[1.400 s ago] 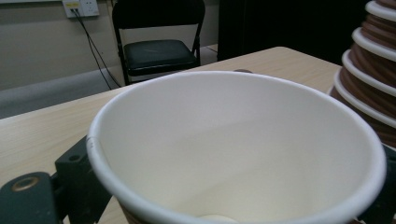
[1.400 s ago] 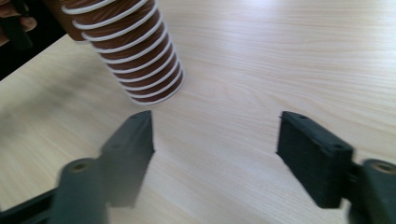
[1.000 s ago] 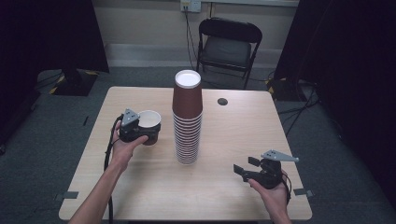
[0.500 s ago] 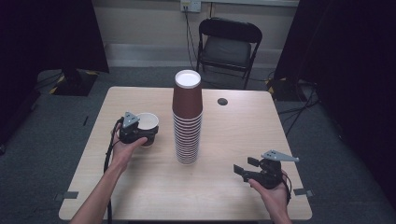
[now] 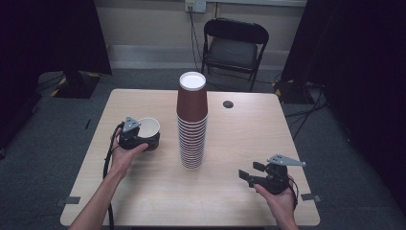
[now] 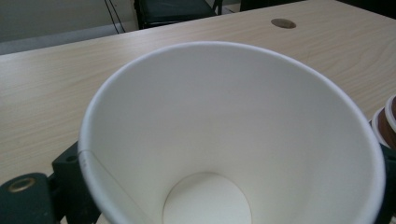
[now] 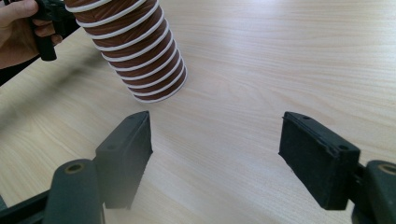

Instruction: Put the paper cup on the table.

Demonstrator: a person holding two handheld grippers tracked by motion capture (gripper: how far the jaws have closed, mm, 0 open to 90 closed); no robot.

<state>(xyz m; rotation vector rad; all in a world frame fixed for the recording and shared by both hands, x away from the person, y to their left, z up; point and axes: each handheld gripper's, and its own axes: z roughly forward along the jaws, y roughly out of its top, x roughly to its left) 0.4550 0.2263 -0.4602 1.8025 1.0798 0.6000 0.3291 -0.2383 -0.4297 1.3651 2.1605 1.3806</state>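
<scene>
Paper cup (image 6: 224, 140), white inside, sits gripped in the left gripper (image 5: 136, 139). Tall cup stack (image 5: 192, 124) stands just beside it. Right gripper (image 5: 258, 175) rests wide open, holding nothing.

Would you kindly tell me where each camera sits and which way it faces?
High view: above the person's side, looking forward and down on the table; forearms, left gripper, right gripper.
Left gripper view: on that gripper, looking into the held cup.
Right gripper view: between open jaws, toward the stack.
Shared: the stack, the table.

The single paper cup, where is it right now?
High view: the single cup sits in the left gripper, left of the cup stack, over the table.
</scene>
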